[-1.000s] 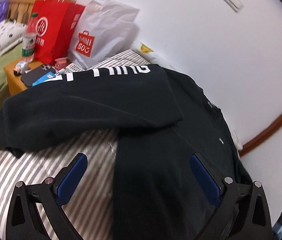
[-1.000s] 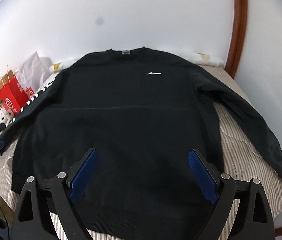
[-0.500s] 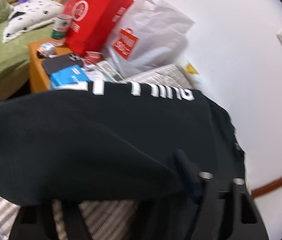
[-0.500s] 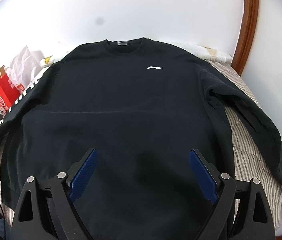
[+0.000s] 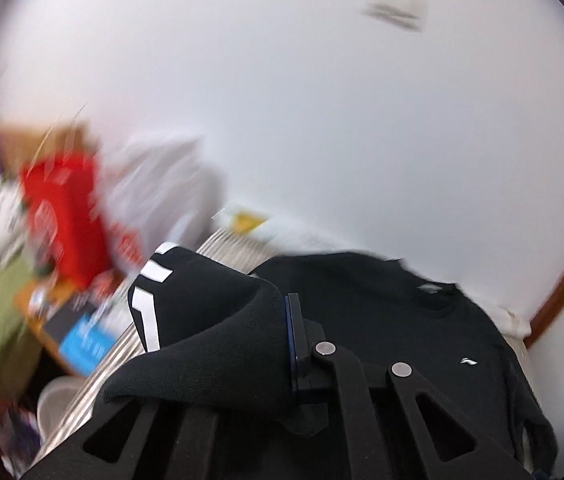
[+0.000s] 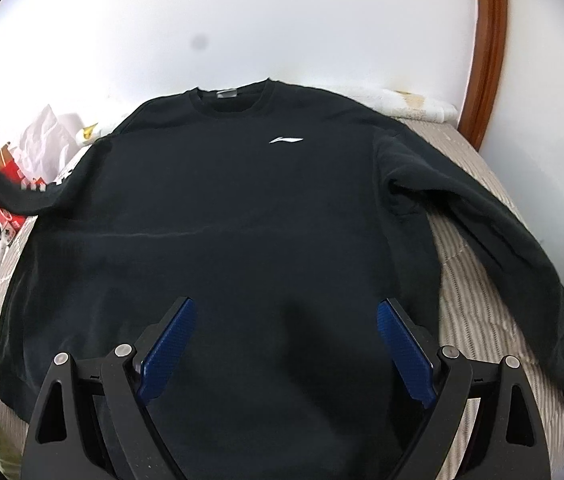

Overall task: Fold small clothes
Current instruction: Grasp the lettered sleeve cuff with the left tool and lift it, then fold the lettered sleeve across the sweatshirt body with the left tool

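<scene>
Matt black knit sweatshirt [image 6: 241,216] ahead of the right gripper [image 6: 286,344], whose blue pads [image 6: 404,354] look finely textured. Its frame is matt black plastic with shiny metal pins. Underneath, ribbed striped cloth bedding [image 6: 478,320].

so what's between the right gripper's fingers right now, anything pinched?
Nothing pinched. In the right wrist view the right gripper hangs open over the black sweatshirt; between its fingers shows only the flat body fabric, spread on the striped bed.
</scene>
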The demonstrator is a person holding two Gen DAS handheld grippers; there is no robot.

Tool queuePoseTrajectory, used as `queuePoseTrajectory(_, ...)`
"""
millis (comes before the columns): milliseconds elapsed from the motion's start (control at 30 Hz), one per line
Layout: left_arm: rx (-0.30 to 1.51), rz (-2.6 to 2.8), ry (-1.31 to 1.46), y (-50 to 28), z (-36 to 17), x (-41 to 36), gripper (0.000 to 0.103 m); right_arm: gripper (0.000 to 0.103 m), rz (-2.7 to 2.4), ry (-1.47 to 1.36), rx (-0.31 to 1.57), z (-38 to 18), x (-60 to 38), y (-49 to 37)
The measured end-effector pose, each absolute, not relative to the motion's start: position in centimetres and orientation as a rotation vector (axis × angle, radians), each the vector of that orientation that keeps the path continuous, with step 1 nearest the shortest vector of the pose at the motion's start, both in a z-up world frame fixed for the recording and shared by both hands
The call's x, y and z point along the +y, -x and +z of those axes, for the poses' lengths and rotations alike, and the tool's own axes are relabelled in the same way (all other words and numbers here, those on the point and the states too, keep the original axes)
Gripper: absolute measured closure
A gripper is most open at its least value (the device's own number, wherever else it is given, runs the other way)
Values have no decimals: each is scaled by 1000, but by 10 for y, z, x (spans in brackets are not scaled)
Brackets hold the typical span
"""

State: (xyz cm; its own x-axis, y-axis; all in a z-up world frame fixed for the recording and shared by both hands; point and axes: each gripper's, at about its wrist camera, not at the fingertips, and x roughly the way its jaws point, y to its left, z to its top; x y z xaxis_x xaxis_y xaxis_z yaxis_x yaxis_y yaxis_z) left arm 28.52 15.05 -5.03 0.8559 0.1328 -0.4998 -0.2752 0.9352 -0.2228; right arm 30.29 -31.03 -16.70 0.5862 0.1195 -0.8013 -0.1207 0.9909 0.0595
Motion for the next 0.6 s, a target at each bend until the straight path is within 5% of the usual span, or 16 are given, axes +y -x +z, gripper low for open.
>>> queuePoseTrajectory(200,539,10,194,-345,-45,64,97,12,119,5,929,-164,-332,-304)
queuePoseTrajectory(600,827,-224,113,-392,-140,-46,93,12,13,-22,983,-180,-382,-302)
